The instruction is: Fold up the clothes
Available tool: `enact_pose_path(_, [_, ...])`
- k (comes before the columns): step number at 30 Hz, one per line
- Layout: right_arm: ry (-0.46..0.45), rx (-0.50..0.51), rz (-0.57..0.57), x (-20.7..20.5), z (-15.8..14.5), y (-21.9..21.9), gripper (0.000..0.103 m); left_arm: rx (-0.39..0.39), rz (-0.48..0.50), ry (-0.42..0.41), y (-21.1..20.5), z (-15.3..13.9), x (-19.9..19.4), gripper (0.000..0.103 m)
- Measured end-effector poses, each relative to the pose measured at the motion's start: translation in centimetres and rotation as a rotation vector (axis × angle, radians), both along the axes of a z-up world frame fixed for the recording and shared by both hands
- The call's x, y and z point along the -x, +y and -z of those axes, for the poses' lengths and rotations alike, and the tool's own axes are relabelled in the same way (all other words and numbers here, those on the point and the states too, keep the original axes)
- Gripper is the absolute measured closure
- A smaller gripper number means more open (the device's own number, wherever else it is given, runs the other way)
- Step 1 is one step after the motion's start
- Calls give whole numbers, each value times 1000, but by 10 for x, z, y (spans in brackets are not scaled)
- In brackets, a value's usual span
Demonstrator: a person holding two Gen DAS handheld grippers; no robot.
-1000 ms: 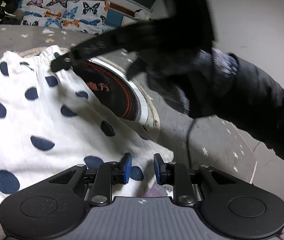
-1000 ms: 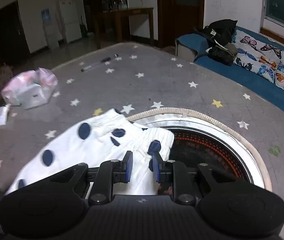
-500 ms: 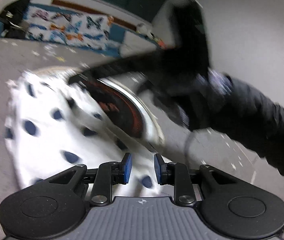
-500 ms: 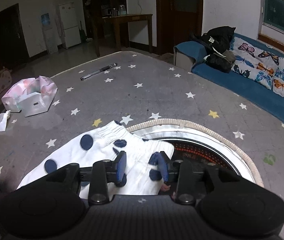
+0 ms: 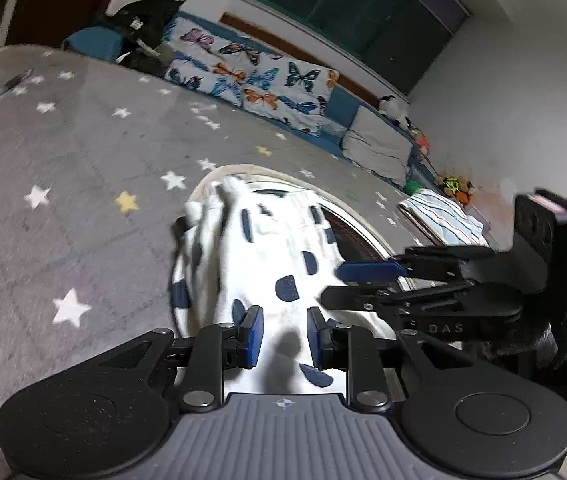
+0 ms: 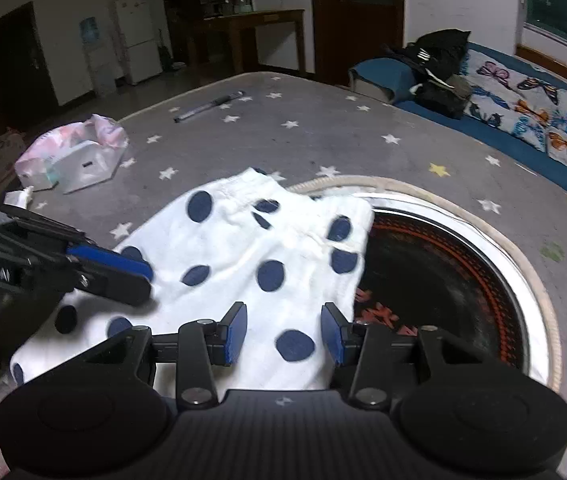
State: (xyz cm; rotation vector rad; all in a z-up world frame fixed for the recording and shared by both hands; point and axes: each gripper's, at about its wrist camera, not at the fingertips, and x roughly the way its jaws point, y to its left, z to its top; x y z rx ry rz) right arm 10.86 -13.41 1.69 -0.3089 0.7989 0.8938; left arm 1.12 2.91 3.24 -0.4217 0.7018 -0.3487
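Observation:
A white garment with navy polka dots (image 6: pixel 267 248) lies on the grey star-print table cover, its elastic waist (image 5: pixel 243 192) partly over a round black inset. My left gripper (image 5: pixel 283 336) is shut on the garment's near edge, and the cloth runs out from between its blue pads. From the right wrist view the left gripper (image 6: pixel 145 278) hangs over the garment's left side. My right gripper (image 6: pixel 283 336) is open just above the cloth beside the inset, holding nothing. It shows again as the right gripper (image 5: pixel 331 281) close by in the left wrist view.
A round black inset with red characters and a metal rim (image 6: pixel 523 280) is sunk in the table. A tissue box (image 6: pixel 71 160) and a pen (image 6: pixel 209 106) lie farther off. A butterfly-print bench (image 6: pixel 543 120) with a black bag (image 6: pixel 439 68) borders the table. Folded striped cloth (image 5: pixel 443 216) sits beyond.
The right gripper has opened and let go of the waist edge. The left gripper has swung round with its edge of the garment, closer to the right gripper.

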Motion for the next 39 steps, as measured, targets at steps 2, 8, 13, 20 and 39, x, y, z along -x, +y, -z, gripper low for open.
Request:
enact_pose_path(2, [-7,-6,21,2,-4,-7,60,0,-20,6,4,1,0,78])
enact_pose_path(8, [-15,-38,39,14,-10,-19,52,2,-81,22,16,2,-1,76])
enact_pose_path(13, [19,1,69,17,12,-21,52,-9,-112,43,20,8,-3,76])
enact_pose_path(20, [-1,-18,131,24,5,-44,50,-15,-125,30,23,3,4,76])
enact_pose_path(39, [-1,-56,199,71,7,-86,31,-51,-122,53,8,1,51,61])
